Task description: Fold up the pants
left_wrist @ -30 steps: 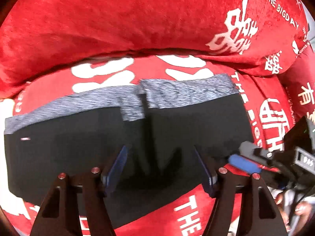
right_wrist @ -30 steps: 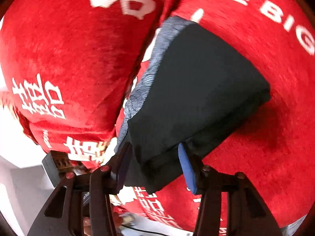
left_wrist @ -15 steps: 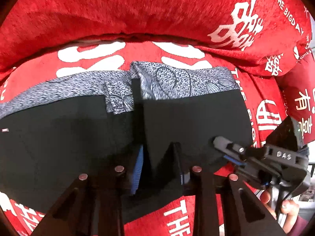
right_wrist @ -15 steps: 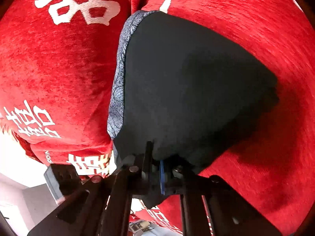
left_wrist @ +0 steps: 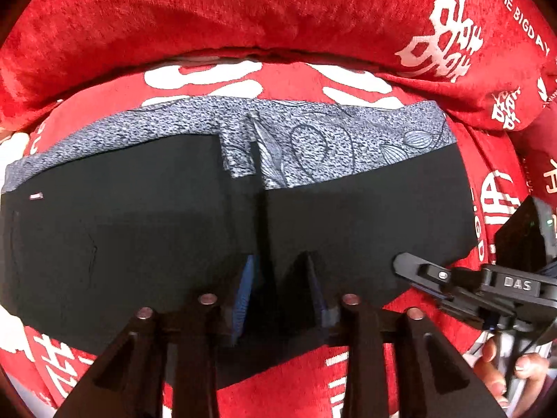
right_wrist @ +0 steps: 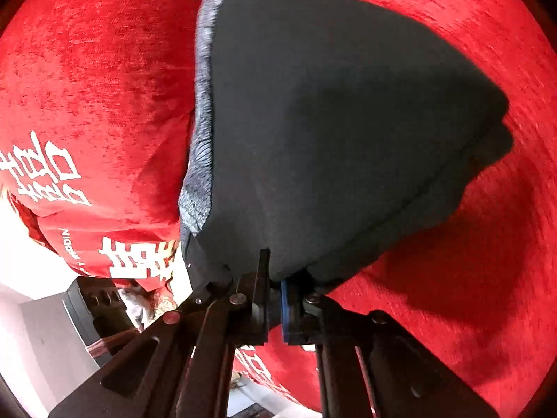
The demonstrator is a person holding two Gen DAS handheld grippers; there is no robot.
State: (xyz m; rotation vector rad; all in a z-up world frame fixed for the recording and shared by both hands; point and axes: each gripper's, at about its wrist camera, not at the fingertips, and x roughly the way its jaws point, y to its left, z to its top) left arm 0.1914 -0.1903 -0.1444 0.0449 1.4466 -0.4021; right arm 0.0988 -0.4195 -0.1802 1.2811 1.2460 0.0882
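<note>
A: Where were the pants [left_wrist: 146, 230]?
B: Mid-frame on the red cover [left_wrist: 243, 28]. The left gripper [left_wrist: 278, 289] pointed steeply down, jaws opening astride a ridge, wider than half a second before.
A: And the right gripper [right_wrist: 273, 271]?
B: Angled down, clamped on their near edge.

Matt black cloth pants [left_wrist: 348, 230], plush red cover [left_wrist: 243, 17]

Both wrist views close above pants [left_wrist: 139, 244] — shared.
</note>
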